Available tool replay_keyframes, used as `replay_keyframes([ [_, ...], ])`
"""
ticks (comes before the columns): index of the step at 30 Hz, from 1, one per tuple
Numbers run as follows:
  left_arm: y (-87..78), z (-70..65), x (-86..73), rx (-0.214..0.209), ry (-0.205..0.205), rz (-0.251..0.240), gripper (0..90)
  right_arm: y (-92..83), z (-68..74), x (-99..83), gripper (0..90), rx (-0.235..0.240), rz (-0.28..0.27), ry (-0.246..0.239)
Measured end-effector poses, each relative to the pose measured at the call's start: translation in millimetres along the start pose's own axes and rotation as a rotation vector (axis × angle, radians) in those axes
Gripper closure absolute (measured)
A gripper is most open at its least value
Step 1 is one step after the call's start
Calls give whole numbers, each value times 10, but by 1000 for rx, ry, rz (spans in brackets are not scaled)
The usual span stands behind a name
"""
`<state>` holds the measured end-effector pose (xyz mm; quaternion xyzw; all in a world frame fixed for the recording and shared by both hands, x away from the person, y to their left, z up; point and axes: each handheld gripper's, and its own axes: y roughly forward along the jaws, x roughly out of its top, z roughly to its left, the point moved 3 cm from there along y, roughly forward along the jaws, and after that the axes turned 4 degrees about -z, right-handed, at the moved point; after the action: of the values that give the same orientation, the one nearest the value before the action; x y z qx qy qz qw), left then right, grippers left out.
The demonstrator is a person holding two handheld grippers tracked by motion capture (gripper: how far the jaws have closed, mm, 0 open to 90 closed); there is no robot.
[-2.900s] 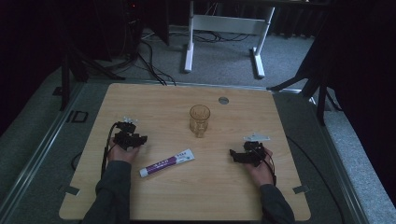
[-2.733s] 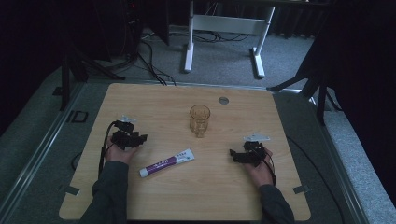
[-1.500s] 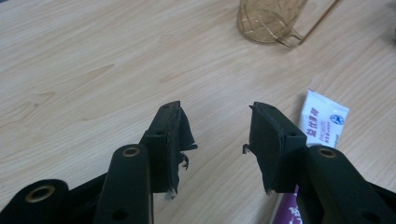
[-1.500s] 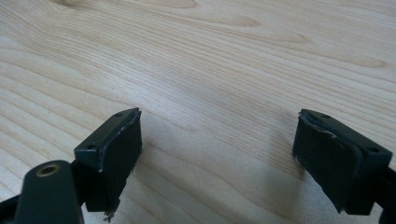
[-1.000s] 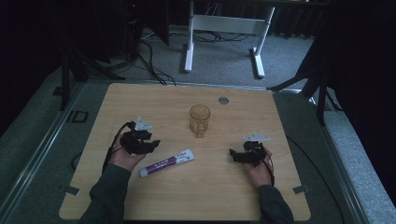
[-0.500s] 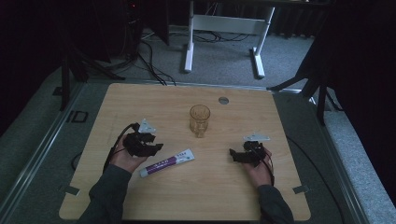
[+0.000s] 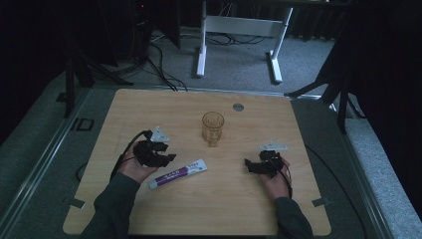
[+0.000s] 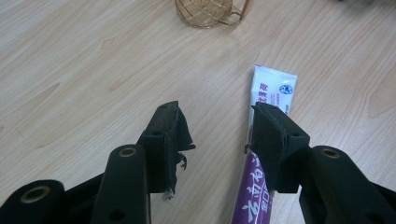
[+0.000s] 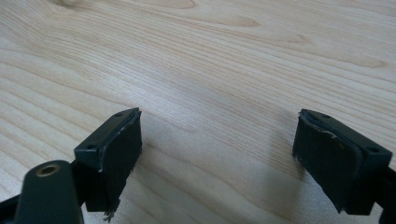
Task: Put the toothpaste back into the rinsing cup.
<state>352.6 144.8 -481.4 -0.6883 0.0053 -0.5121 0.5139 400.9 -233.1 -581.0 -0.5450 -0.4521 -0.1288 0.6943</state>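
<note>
- Tube [image 7: 178,173]: lies flat on the bench [image 7: 149,104], its length running diagonally, crimped white end toward the glass [image 7: 213,128] and purple end toward the person. Lying flat with free wood on both long sides, it offers its narrow width to a pinch from above.
- Left gripper [image 7: 166,158]: hovers just beside the tube, on the side away from the right gripper. Its jaws have just been opening and stand wide apart, gripping nothing. In the left gripper view one finger [image 8: 273,140] overlaps the tube [image 8: 271,93], while the other finger [image 8: 166,135] stands over bare wood; the gap is thus not yet centred on the tube, and I judge a small sideways shift is needed before closing. The wide opening suits straddling the tube's width.
- Right gripper [image 7: 251,165]: rests low over the bench, well apart from the tube on its far side. Its fingers [image 9: 116,149] stand spread, with bare wood between them; it appears parked clear of the left hand [image 7: 134,167].
- Glass: stands upright beyond the tube's white end, apart from it, mouth up; a likely receptacle for the tube.
- Grey disc [image 7: 238,106]: set in the bench beyond the glass.
</note>
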Motion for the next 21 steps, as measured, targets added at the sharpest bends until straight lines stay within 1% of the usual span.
replay_keyframes([
  [4, -20, 8, 22, -1, 2, -4, 521, 0, 0, 0, 156, 0, 0, 0],
  [11, -47, 0, 51, -3, 21, -2, 520, 0, 0, 0, 155, 0, 0, 0],
  [13, -54, -5, 58, -6, 18, -6, 522, 0, 0, 0, 155, 0, 0, -1],
  [21, -54, -35, 90, -8, 37, 8, 530, 0, 0, 0, 156, 0, 0, 0],
])
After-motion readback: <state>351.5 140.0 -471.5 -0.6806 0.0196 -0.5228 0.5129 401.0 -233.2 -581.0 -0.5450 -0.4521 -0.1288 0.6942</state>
